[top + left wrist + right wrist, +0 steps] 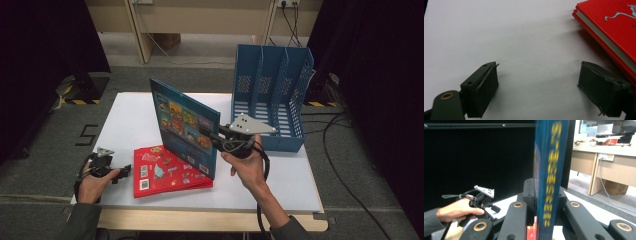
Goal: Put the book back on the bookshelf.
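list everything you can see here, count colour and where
blue book: 1, blue, upright over the table's middle, clamped in the right gripper
red book: 1, red, flat on the table's near left part
file rack: 1, blue, far right of the table
table: 1, white top
cables: several, black, floor at right
desk: 1, wood, beyond the table
left gripper: 1, black, open, low over the table left of the red book
right gripper: 1, black, shut on the blue book
hands: 2, near edge
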Demonstrator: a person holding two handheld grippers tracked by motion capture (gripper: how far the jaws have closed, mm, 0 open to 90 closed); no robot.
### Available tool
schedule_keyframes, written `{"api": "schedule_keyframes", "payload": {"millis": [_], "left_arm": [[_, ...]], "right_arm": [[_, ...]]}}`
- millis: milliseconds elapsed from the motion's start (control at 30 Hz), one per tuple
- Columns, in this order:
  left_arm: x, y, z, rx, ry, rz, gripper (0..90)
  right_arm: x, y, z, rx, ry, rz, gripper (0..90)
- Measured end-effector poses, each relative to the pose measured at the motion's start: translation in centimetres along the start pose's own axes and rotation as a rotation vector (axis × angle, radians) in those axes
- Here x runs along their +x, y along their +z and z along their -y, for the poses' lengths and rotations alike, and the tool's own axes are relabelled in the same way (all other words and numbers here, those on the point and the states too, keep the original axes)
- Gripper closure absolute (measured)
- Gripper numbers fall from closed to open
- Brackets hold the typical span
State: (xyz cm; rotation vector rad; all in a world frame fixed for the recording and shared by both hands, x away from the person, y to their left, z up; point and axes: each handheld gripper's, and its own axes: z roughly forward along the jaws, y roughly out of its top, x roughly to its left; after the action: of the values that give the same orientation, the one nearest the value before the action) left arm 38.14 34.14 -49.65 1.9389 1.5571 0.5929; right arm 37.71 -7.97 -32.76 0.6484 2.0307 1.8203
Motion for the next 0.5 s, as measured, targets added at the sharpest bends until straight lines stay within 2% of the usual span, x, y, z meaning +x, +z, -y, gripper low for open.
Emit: {"api": "schedule_keyframes", "payload": {"millis": [167, 267, 300, 500], "left_arm": [[0.0, 0.0, 0.1, -0.006, -0.004, -0.004, 14.7], [-0.1, 0.0, 0.1, -0.009, -0.005, -0.004, 14.7], [-0.1, 0.0, 0.1, -0.008, -0.005, -0.005, 14.7], [-0.1, 0.0, 0.1, -0.007, -0.005, -0.006, 14.7]], "right_arm": [[0.3, 0.5, 1.1, 0.010, 0.010, -0.005, 78.1], [0.6, 0.8, 1.9, 0.027, 0.001, 0.001, 77.8], [0.7, 1.1, 2.7, 0.049, 0.006, 0.000, 77.6], [0.8, 1.6, 4.3, 0.070, 0.006, -0.003, 77.4]]}}
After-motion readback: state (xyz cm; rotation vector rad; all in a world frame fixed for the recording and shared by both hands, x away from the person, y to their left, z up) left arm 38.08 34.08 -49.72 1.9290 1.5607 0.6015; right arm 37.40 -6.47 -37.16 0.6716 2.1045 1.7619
